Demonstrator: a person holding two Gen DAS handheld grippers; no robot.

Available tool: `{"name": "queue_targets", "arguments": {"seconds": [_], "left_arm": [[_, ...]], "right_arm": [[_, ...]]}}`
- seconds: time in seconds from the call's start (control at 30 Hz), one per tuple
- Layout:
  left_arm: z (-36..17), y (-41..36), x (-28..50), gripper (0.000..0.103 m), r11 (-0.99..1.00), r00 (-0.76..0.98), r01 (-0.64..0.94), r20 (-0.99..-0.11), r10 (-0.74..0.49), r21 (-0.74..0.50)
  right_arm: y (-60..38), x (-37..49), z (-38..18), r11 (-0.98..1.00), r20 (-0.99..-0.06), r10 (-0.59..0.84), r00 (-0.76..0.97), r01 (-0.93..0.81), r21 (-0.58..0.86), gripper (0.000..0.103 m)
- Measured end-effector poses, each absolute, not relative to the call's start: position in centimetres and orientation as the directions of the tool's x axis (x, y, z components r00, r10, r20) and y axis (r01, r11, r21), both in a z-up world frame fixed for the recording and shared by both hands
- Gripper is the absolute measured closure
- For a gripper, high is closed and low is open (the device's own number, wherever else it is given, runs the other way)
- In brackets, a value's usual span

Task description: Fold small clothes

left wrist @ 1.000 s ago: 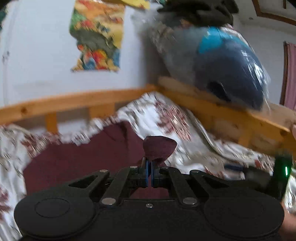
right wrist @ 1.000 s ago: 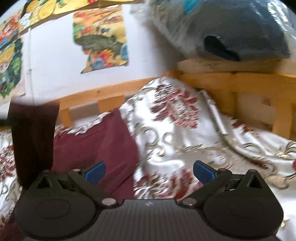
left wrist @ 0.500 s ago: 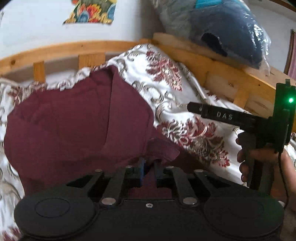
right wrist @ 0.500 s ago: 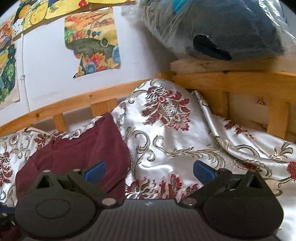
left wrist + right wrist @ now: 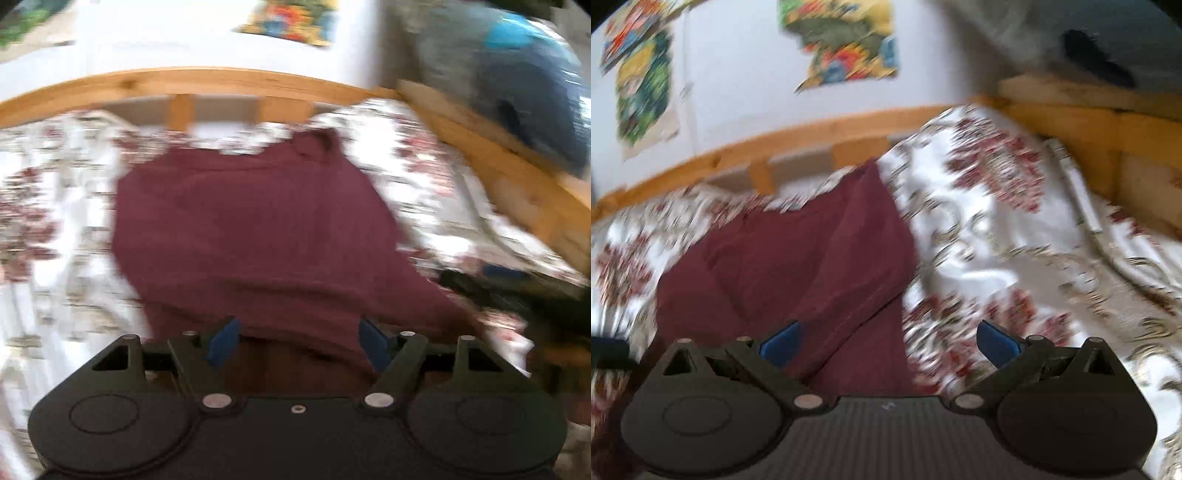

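Note:
A maroon garment [image 5: 258, 229] lies folded over on the floral bedspread [image 5: 55, 221]; it also shows in the right wrist view [image 5: 812, 266]. My left gripper [image 5: 297, 341] is open and empty, its blue pads just above the garment's near edge. My right gripper [image 5: 890, 345] is open and empty over the garment's right edge, where a folded flap with a stitched hem runs diagonally. Both views are blurred by motion.
A wooden bed rail [image 5: 221, 81] runs along the far side and the right [image 5: 1089, 122]. A plastic-wrapped dark bundle [image 5: 517, 92] rests on the right rail. Posters [image 5: 846, 44] hang on the white wall. The right gripper's dark body [image 5: 517, 295] shows at right in the left view.
My left gripper has opened and let go of the maroon corner it held, which now lies on the garment. Both grippers have shifted; the right one stayed open.

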State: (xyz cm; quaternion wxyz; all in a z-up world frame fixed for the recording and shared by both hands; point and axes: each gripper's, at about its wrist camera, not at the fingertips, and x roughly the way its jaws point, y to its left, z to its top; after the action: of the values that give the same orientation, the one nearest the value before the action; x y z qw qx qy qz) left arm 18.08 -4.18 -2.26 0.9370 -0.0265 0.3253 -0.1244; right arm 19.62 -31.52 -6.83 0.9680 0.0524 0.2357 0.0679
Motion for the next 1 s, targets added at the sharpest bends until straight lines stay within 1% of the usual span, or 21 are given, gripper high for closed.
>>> {"name": "queue_targets", "arguments": {"seconds": [0.03, 0.1, 0.17, 0.23, 0.27, 0.33, 0.43, 0.47, 0.5, 0.53, 0.57, 0.6, 0.7, 0.83, 0.9, 1.0], "left_arm": [[-2.4, -2.9, 18.8, 0.028, 0.982, 0.769, 0.162, -0.611, -0.188, -0.097], [-2.7, -0.7, 20.5, 0.028, 0.994, 0.784, 0.097, -0.612, -0.108, -0.051], [-2.9, 1.7, 22.8, 0.032, 1.000, 0.790, 0.027, -0.613, -0.031, -0.016], [-3.2, 3.7, 25.2, 0.035, 1.000, 0.788, -0.007, -0.616, -0.010, -0.026], [-3.4, 4.4, 26.3, 0.040, 0.999, 0.784, -0.013, -0.620, -0.008, -0.029], [-3.6, 5.2, 28.3, 0.047, 1.000, 0.780, -0.023, -0.626, 0.005, -0.021], [-3.9, 5.5, 30.7, 0.053, 0.999, 0.779, -0.028, -0.627, 0.011, -0.018], [-4.0, 5.5, 31.2, 0.058, 1.000, 0.776, -0.023, -0.631, 0.007, -0.018], [-4.2, 5.4, 31.6, 0.065, 1.000, 0.767, -0.019, -0.642, 0.008, -0.010], [-4.4, 5.2, 32.1, 0.091, 1.000, 0.753, -0.017, -0.657, 0.013, 0.001], [-4.6, 5.0, 32.5, 0.100, 1.000, 0.738, -0.023, -0.674, 0.021, 0.006], [-4.7, 5.1, 32.7, 0.101, 0.999, 0.734, -0.038, -0.679, 0.031, 0.005], [-4.4, 5.5, 32.3, 0.102, 0.996, 0.755, -0.083, -0.653, 0.052, -0.016], [-4.3, 6.3, 32.0, 0.102, 0.985, 0.762, -0.173, -0.636, 0.126, -0.013], [-4.6, 6.8, 32.5, 0.102, 0.976, 0.746, -0.217, -0.644, 0.172, 0.010], [-5.2, 7.1, 33.1, 0.102, 0.977, 0.719, -0.215, -0.676, 0.162, 0.006]], "right_arm": [[-30.9, 19.6, -7.1, 0.985, -0.462, 0.168, 0.871, -0.129, 0.116, 0.000], [-29.7, 19.5, -7.5, 0.983, -0.482, 0.183, 0.857, -0.163, 0.083, 0.000], [-28.7, 19.3, -7.9, 0.980, -0.495, 0.194, 0.847, -0.192, 0.054, 0.000], [-28.1, 19.2, -8.2, 0.978, -0.503, 0.198, 0.841, -0.207, 0.039, 0.000], [-27.9, 19.1, -8.3, 0.977, -0.506, 0.199, 0.839, -0.210, 0.036, 0.000], [-27.8, 19.0, -8.5, 0.977, -0.514, 0.202, 0.834, -0.211, 0.042, 0.000], [-28.1, 19.0, -8.6, 0.977, -0.522, 0.204, 0.828, -0.204, 0.058, 0.000], [-28.2, 19.1, -8.7, 0.978, -0.523, 0.203, 0.828, -0.201, 0.061, 0.000], [-28.3, 19.2, -8.7, 0.978, -0.524, 0.201, 0.827, -0.198, 0.064, 0.000], [-28.4, 19.3, -8.7, 0.979, -0.526, 0.201, 0.827, -0.195, 0.067, 0.000], [-28.5, 19.3, -8.7, 0.979, -0.526, 0.201, 0.826, -0.193, 0.071, 0.000], [-28.6, 19.4, -8.7, 0.979, -0.527, 0.201, 0.825, -0.192, 0.073, 0.000], [-28.8, 19.5, -8.6, 0.979, -0.527, 0.202, 0.826, -0.188, 0.080, 0.000], [-29.0, 19.4, -8.3, 0.978, -0.520, 0.205, 0.829, -0.188, 0.086, 0.000], [-28.8, 19.4, -8.4, 0.978, -0.523, 0.207, 0.827, -0.191, 0.085, 0.000], [-28.5, 19.4, -8.5, 0.976, -0.535, 0.211, 0.818, -0.202, 0.075, 0.000]]}}
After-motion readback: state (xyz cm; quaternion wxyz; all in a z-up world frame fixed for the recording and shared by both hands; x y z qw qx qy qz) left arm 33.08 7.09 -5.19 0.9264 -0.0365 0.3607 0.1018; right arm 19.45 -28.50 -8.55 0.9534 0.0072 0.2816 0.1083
